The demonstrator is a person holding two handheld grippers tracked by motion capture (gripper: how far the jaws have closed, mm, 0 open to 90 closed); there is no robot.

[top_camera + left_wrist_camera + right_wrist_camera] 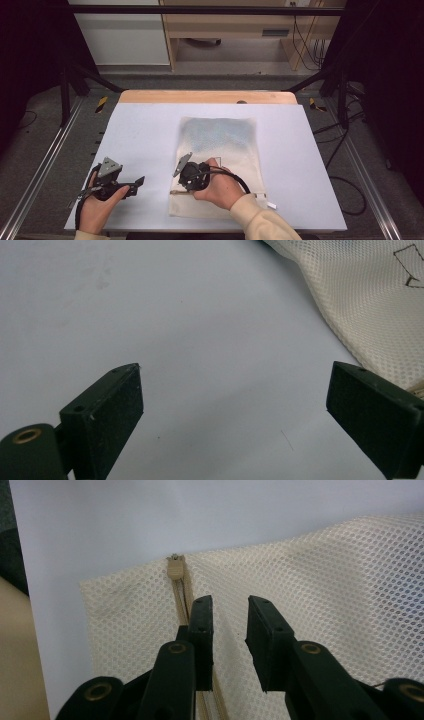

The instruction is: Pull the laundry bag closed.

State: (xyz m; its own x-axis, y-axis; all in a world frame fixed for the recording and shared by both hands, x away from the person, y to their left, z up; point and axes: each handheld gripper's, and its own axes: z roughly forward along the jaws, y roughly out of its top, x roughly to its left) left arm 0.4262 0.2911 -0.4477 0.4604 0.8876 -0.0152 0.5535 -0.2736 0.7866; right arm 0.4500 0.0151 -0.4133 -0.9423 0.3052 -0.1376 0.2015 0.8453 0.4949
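A cream mesh bag [220, 145] lies flat on the white table [140, 130], with its zipper [182, 597] running along the near edge. A tan tab [175, 569] sits at the zipper's end near the bag's corner. My right gripper [230, 610] hovers low over that corner of the bag [340, 580]. Its jaws stand a narrow gap apart, the left jaw over the zipper line, and nothing is pinched between them. In the high view a hand holds the right gripper [181, 189] on the bag's near left part. My left gripper [235, 375] rests wide open over bare table left of the bag [360, 300].
A small drawn mark [410, 265] shows on the mesh. A wooden strip [200, 96] borders the table's far edge. Metal rails [45, 165] run along both sides, and cables [345, 190] lie on the floor to the right. A small white tag [271, 205] lies by the bag's near right corner.
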